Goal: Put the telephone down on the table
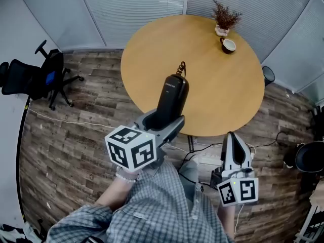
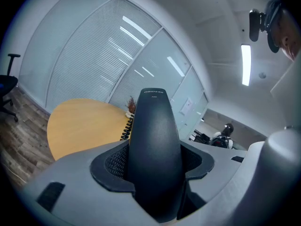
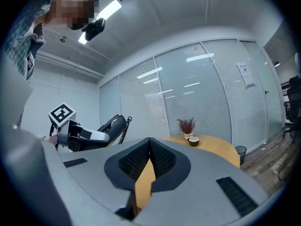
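A black telephone handset (image 1: pixel 171 99) with a coiled cord (image 1: pixel 181 68) is held in the air over the near edge of the round wooden table (image 1: pixel 212 90). My left gripper (image 1: pixel 163 123) is shut on its lower half; in the left gripper view the handset (image 2: pixel 155 145) rises between the jaws and hides what lies beyond. My right gripper (image 1: pixel 235 145) hangs lower at the right, off the table over the floor, shut with nothing between its pads (image 3: pixel 149 160). In the right gripper view the telephone (image 3: pixel 111 125) and table (image 3: pixel 207 142) appear.
A small potted dry plant (image 1: pixel 224 18) and a dark cup (image 1: pixel 228 45) stand at the table's far right. A black office chair (image 1: pixel 35 77) is at the left on the wooden floor. A bin (image 1: pixel 268 75) and cables (image 1: pixel 202 156) lie at the right.
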The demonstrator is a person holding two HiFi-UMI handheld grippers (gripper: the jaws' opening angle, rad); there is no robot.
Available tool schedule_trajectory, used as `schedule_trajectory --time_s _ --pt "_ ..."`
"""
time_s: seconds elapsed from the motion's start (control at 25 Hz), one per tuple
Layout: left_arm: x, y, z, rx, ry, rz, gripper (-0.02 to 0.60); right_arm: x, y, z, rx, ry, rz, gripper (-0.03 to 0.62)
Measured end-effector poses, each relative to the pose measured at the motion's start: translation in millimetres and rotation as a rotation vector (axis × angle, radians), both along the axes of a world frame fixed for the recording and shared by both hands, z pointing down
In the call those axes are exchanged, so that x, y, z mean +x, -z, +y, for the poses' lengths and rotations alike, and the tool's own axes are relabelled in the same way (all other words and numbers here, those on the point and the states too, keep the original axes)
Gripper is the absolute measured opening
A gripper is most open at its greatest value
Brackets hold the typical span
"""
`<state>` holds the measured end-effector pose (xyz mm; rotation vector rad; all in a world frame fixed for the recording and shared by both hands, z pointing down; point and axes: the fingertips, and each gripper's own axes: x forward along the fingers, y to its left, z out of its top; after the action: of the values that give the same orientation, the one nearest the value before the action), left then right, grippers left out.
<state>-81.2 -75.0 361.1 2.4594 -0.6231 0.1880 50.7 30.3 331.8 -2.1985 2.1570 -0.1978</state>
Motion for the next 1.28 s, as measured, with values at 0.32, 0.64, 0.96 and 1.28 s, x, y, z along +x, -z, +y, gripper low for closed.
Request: schedule_trajectory --time_s 0.32,0.64,0.96,1.28 --pt "65.2 1.3 -24.1 -0.007 0.053 0.001 0.276 66.5 -4.6 -27.0 -0.018 0.059 -0.009 0.008" --pt "131.6 5.7 -40.9 0.007 0.116 -0.009 0.276 135.6 -4.0 -45.6 -0.013 0.123 -0.020 0.008" --pt "175.7 3.1 -51.2 0.005 0.161 -0.041 0.276 173.6 -12.3 -55.1 -0.029 0.195 -0.037 0.008" --pt "193.6 -7.3 -72.2 -0.005 0.166 -0.076 0.276 193.5 -16.5 -66.8 -0.027 0.196 -0.036 0.008"
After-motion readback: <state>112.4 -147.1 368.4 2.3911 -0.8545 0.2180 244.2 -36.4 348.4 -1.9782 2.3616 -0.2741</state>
